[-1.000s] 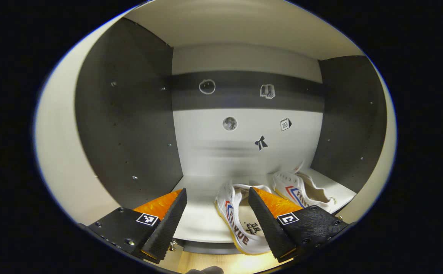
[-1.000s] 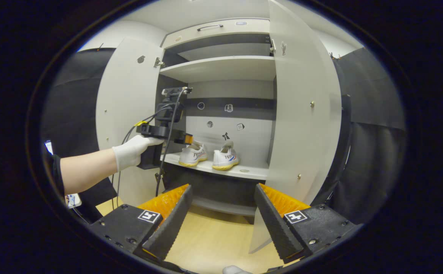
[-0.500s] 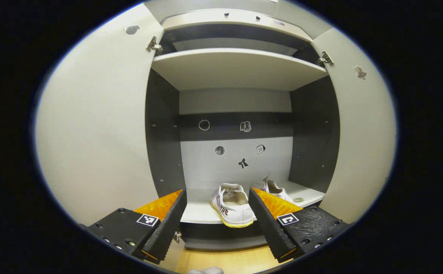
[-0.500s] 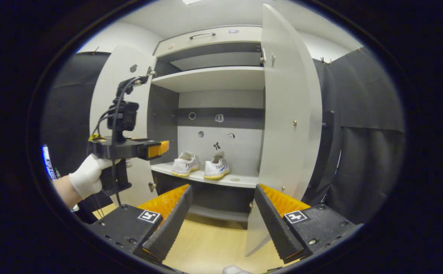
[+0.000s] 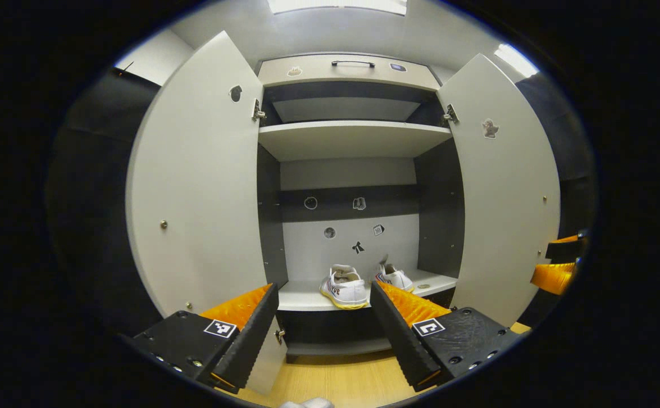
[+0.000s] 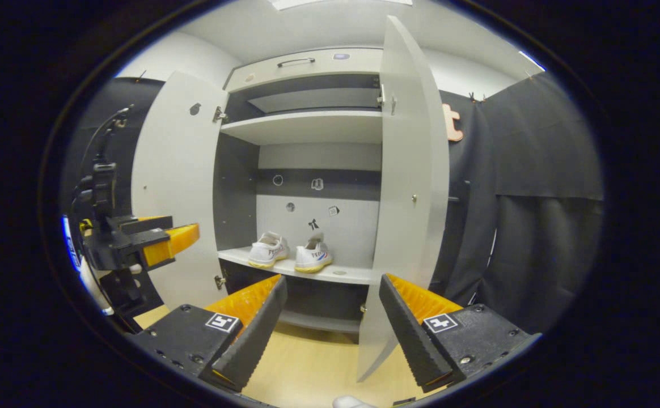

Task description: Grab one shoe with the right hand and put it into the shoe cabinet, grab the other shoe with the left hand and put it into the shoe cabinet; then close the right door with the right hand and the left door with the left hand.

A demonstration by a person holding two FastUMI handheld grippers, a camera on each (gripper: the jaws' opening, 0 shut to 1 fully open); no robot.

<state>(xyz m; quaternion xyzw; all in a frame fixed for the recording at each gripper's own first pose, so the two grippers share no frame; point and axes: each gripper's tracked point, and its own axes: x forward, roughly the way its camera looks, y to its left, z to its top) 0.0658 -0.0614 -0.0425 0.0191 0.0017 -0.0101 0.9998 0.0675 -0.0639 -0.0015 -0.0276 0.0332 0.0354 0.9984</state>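
Backing our left gripper point(image 5: 324, 328) out of the cabinet point(image 5: 352, 136), we now see both doors. Both shoes point(image 5: 344, 286) point(image 5: 395, 277) sit side by side on the middle shelf, toward its front edge, so that part looks done. We judge the right door point(image 6: 412, 215) and left door point(image 5: 205, 187) remain. Both grippers, right point(image 6: 333, 326) included, gape wide, holding nothing.

I am looking into a staged recording booth, not a lived-in home: black cloth point(image 6: 540, 187) hangs as the wall right beside a pale shoe cabinet point(image 5: 352, 141) (small stickers dot its back panel), which stands on a light wood-look floor point(image 6: 313, 368). Overhead, what seems a ceiling light panel point(image 5: 335, 5) glows, though it is cropped.
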